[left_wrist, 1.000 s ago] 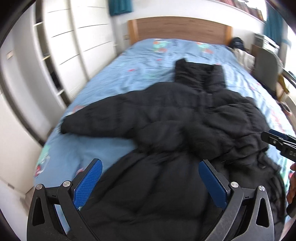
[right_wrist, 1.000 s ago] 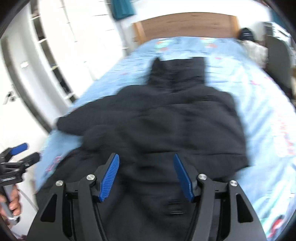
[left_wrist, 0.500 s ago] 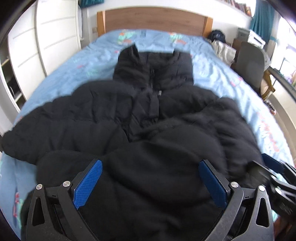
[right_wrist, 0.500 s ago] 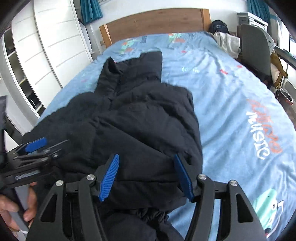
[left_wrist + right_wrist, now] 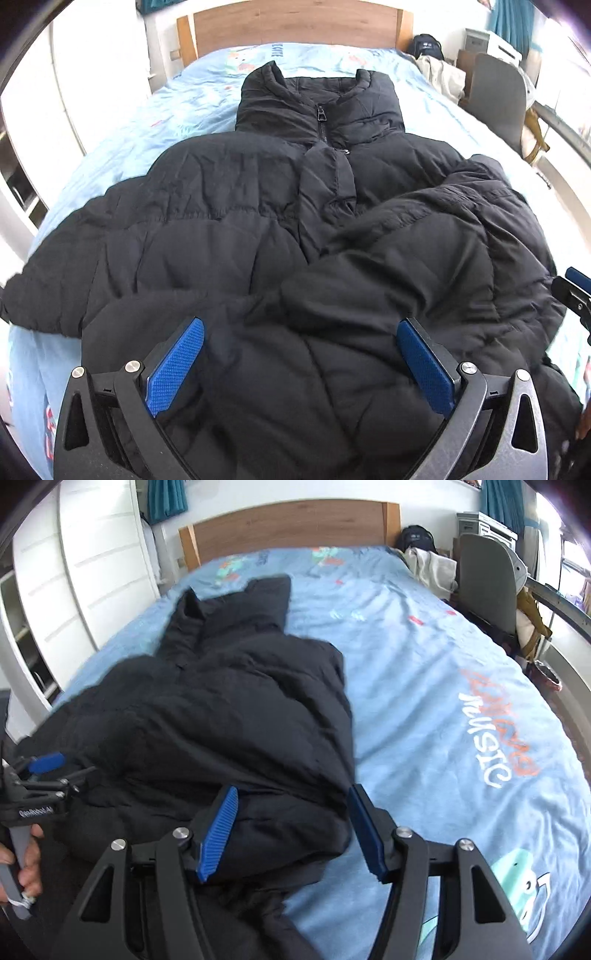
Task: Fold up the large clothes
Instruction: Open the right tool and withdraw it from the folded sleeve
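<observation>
A black puffer jacket (image 5: 258,229) lies front up on the blue bed sheet (image 5: 424,686), collar toward the headboard. One sleeve stretches out to the left; the other is folded across the front (image 5: 424,251). My left gripper (image 5: 299,325) hovers open and wide over the jacket's lower part, nothing pinched. In the right wrist view it shows at the left edge (image 5: 44,764), held by a hand (image 5: 22,853). My right gripper (image 5: 291,792) stands open over the jacket's right edge (image 5: 332,738), with fabric below and between the fingers, pads not pressing. It also peeks in at the right (image 5: 576,295).
A wooden headboard (image 5: 295,22) closes the far end. White wardrobe doors (image 5: 92,572) run along the left. A grey chair (image 5: 484,576) and a pile of clothes with a dark bag (image 5: 421,550) stand at the far right. Bare sheet with printed lettering (image 5: 491,734) lies right of the jacket.
Both grippers have come down closer to the jacket; the left one swung from the bed's left side to over its middle. The jaws kept their widths. The jacket has not moved.
</observation>
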### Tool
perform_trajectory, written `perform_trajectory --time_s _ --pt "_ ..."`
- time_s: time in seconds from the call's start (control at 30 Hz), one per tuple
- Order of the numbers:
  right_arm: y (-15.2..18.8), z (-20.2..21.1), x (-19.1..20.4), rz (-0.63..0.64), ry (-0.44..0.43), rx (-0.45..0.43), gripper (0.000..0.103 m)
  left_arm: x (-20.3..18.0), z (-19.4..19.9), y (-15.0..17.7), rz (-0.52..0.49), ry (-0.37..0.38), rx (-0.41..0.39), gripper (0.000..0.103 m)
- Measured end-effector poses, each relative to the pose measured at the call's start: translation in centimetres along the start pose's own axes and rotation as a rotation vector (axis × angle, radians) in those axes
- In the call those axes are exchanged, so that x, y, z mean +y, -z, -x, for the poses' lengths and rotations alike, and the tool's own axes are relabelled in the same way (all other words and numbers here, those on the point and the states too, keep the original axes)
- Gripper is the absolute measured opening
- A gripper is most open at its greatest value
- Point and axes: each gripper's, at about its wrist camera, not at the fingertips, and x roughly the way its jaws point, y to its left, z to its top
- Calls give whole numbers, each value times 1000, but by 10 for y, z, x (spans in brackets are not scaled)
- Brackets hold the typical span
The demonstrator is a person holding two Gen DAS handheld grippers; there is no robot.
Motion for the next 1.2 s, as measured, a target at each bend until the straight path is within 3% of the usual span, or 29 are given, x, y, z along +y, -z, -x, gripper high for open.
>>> perform_trajectory --time_s 0.1,0.2,0.37,0.57,0.73,0.97,1.2 --pt "7 2 16 -1 -45 11 60 -7 -11 13 -38 -6 44 103" --pt "18 -10 22 6 -27 90 60 -9 -5 17 -31 -1 43 103" --pt "24 29 19 -22 24 80 60 -5 46 26 -55 79 -39 102" --pt "43 95 34 -33 53 29 60 14 110 41 -61 100 -70 102" --pt "65 147 56 -48 55 -11 60 62 153 57 0 97 -126 102" --pt "89 197 85 -82 75 -39 60 141 165 85 121 97 -109 102" --pt "99 234 90 -129 154 -64 60 226 172 109 232 27 -97 102"
